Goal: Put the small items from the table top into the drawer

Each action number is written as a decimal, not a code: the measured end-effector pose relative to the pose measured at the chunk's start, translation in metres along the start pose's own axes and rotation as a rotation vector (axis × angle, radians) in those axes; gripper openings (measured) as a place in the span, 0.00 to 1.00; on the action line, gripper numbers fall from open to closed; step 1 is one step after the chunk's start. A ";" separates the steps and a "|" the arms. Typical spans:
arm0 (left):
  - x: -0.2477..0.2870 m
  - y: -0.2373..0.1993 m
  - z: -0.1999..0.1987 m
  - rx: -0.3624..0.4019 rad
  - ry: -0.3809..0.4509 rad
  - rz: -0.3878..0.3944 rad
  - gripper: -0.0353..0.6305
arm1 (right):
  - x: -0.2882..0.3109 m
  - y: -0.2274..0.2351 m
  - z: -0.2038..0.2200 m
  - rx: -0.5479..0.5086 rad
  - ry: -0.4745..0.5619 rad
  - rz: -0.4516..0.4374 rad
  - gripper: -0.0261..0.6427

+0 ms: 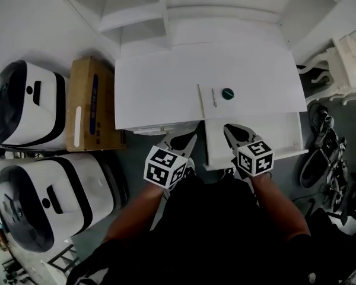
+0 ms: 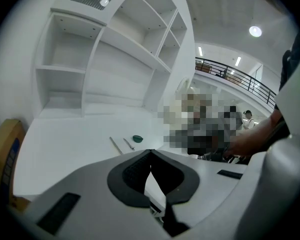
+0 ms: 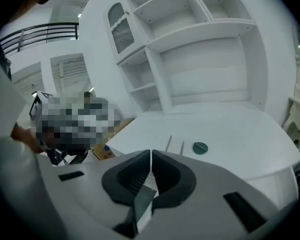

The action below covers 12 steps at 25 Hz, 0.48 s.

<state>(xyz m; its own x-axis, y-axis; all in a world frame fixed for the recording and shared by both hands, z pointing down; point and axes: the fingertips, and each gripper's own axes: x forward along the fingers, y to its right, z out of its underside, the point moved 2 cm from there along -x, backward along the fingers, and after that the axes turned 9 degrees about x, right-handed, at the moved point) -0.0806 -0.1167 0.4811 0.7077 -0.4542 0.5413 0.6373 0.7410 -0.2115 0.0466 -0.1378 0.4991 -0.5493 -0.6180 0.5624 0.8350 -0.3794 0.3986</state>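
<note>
no words or numbers can be read. the box (image 1: pixel 92 103) bears a dark blue strip of print, too small to make out. the cubes (image 1: pixel 164 166) show only black-and-white square markers.

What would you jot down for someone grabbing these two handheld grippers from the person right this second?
Left gripper: jaws together, empty, held just in front of the desk edge.
Right gripper: jaws together, empty, over the open drawer.
Items: a long thin stick, a shorter thin rod and a green disc lie side by side on the table top, near its front edge above the drawer.
Done: drawer pulled out; nothing visible in it.
Left: all three items go into the drawer.
</note>
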 end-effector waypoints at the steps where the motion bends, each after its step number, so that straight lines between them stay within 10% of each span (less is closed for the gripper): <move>1: 0.001 -0.001 0.002 -0.001 -0.003 -0.015 0.06 | 0.008 0.002 0.002 -0.009 -0.020 0.000 0.08; 12: 0.005 -0.001 0.026 -0.045 -0.071 -0.111 0.06 | 0.100 0.023 0.017 -0.066 -0.158 0.026 0.08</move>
<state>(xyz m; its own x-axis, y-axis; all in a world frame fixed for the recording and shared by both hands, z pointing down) -0.0854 -0.1073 0.5052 0.6095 -0.4948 0.6194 0.7249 0.6642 -0.1826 0.0104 -0.1966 0.5769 -0.5212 -0.5141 0.6813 0.8467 -0.4119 0.3369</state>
